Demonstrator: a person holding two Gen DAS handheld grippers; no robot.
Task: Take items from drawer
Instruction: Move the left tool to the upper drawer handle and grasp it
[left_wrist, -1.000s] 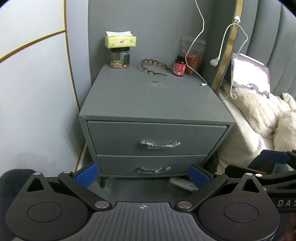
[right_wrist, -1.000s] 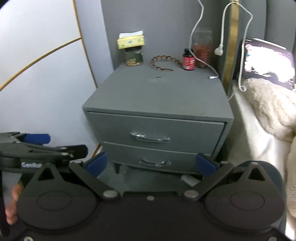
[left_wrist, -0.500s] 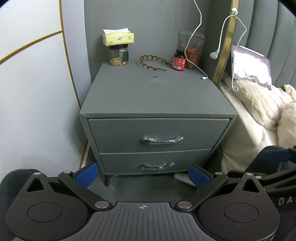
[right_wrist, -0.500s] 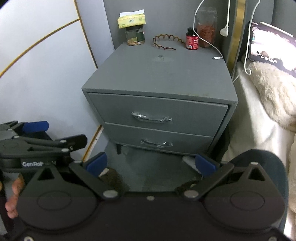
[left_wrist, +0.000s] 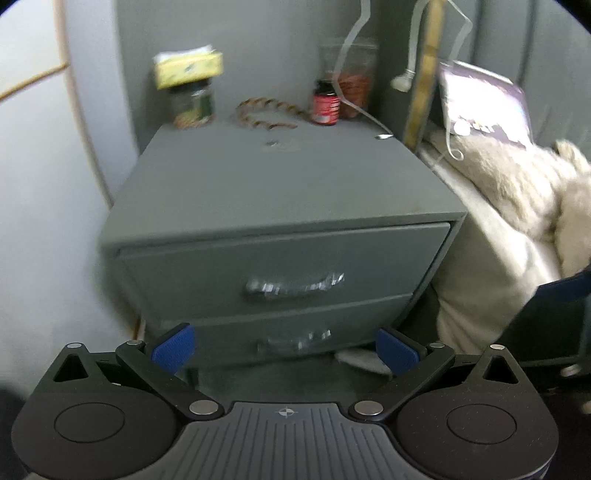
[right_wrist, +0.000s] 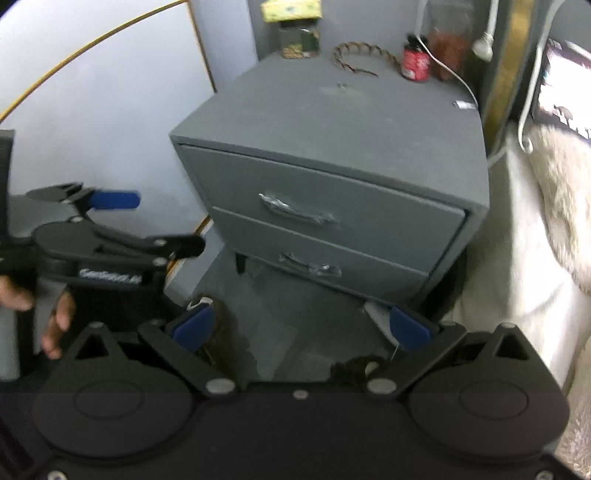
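Both grippers hang in front of the shut nightstand (left_wrist: 280, 192), holding nothing.

Motion blur smears both views; labels on the jar (left_wrist: 192, 105) and red bottle (left_wrist: 326, 104) at the nightstand's back are unreadable, and whatever the drawers contain is hidden. The top drawer (right_wrist: 317, 206) and lower drawer (right_wrist: 314, 258) are closed. The left gripper (left_wrist: 284, 347) faces the drawer fronts with jaws spread wide and empty; the right gripper (right_wrist: 301, 326) is higher and angled downward, equally wide and empty. The left hand (right_wrist: 55, 317) is partly cut off.

Both drawers (right_wrist: 325, 206) shut, contents hidden; L view motion-blurred.
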